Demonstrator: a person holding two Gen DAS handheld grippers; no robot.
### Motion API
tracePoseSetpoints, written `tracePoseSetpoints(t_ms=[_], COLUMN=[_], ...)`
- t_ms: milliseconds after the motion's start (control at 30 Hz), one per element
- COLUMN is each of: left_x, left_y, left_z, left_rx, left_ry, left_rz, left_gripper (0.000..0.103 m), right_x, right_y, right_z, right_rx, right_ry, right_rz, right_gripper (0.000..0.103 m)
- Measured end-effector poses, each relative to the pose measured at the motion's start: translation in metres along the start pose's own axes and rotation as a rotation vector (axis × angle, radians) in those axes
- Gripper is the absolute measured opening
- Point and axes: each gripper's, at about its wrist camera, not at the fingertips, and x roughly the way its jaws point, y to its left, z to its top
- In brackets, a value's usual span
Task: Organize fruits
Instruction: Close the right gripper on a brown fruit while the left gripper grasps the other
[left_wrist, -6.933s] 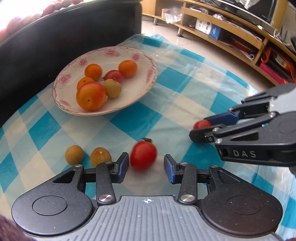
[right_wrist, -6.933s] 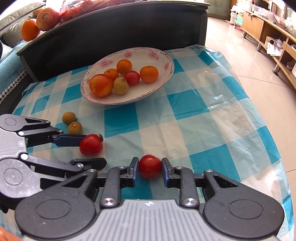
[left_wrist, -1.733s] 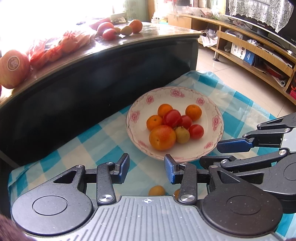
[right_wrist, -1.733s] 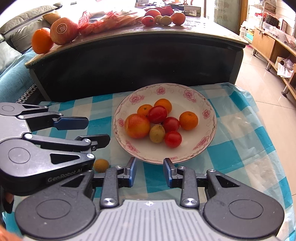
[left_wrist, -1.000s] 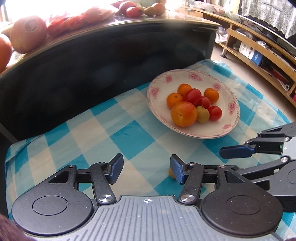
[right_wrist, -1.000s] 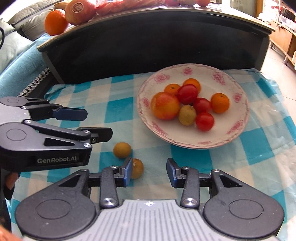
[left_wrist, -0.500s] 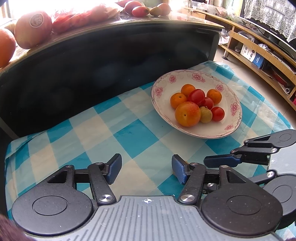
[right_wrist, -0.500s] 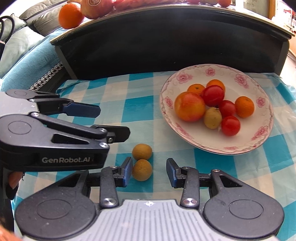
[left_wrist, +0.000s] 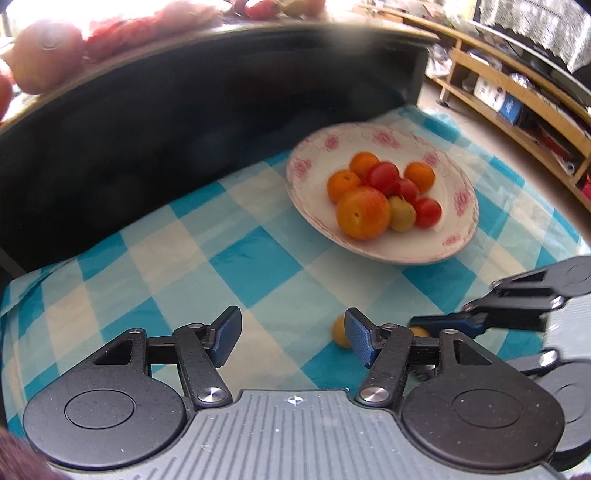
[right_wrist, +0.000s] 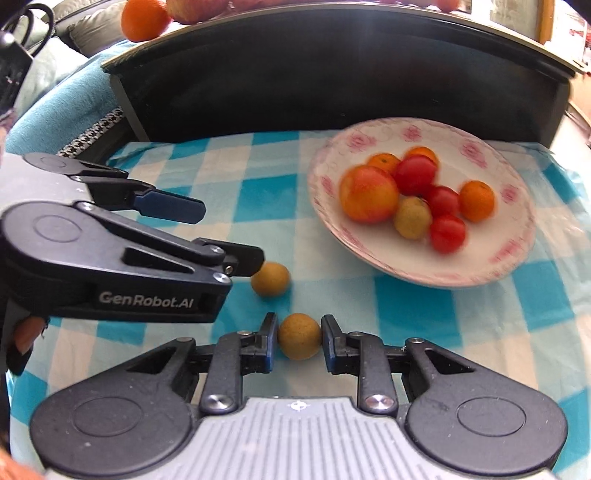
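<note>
Fruit is seen heaped in a white, pink-flowered ceramic plate (left_wrist: 458, 199) on a blue-and-white checked tablecloth (left_wrist: 258, 258) in the left wrist view, where the left gripper (left_wrist: 291, 334) is held wide apart and empty above the cloth. A small tan round fruit (left_wrist: 339, 330) is partly hidden behind its right finger. In the right wrist view, the right gripper (right_wrist: 298, 341) is narrowed around a second tan round fruit (right_wrist: 299, 340) lying on the cloth; whether the pads are pressed against it cannot be told. The other tan fruit (right_wrist: 270, 279) is shown just beyond, near the left gripper's lower finger, with the plate (right_wrist: 517, 254) farther right.
</note>
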Motion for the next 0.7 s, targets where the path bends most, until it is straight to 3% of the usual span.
tracePoseSetpoints(t_ms=[200,433,700], left_x=[0.005,0.017,0.017], left_y=[-0.013,-0.031,-0.037], left_z=[0.0,-0.006,-0.007], left_rx=[0.019,0.075,0.094], left_ry=[0.005,0.052,0.034], left_rz=[-0.042,-0.044,-0.052], left_gripper=[0.072,0.062,0.054], right_x=[-0.018,-0.027,-0.03], right_y=[-0.019,-0.03,-0.041], right_z=[-0.017,-0.03,-0.036], right_rx=[0.022,0.039,0.064], right_ry=[0.016,0.02,0.011], right_rz=[-0.041,-0.053,-0.061], right_gripper=[0.029,0.029,0.029])
